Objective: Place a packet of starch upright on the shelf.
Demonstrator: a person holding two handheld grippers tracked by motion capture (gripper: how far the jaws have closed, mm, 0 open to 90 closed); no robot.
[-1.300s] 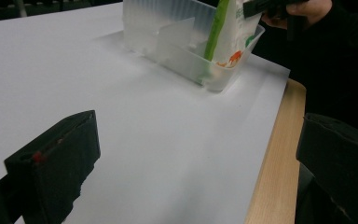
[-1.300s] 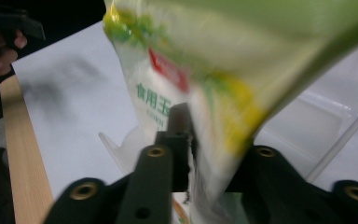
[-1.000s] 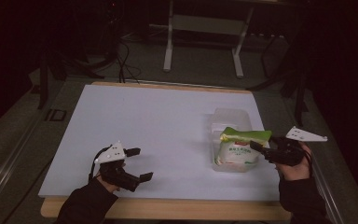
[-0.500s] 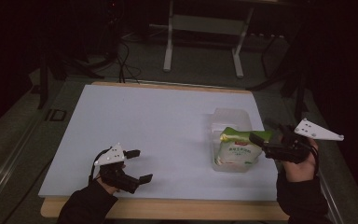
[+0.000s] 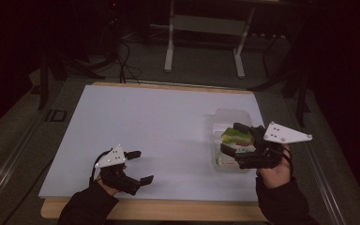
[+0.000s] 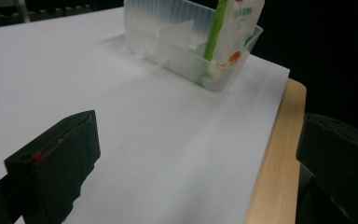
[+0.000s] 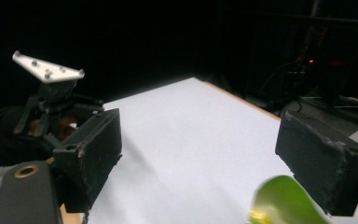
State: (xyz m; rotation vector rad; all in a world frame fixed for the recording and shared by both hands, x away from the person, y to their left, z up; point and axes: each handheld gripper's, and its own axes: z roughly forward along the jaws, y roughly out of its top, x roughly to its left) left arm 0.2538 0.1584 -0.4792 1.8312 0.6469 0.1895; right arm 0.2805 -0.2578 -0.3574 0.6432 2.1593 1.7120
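High view: green-topped pouch (image 5: 236, 140) upright in clear tray (image 5: 229, 115) near desk's right edge; right gripper (image 5: 236, 143) spread just above it, apparently released; left gripper (image 5: 138, 166) spread, idle at front edge.

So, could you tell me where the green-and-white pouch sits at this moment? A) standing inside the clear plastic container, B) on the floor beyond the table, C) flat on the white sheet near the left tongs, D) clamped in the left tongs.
A: the pouch stands upright inside the clear container at the table's right side, while the left tongs are open with nothing between them.
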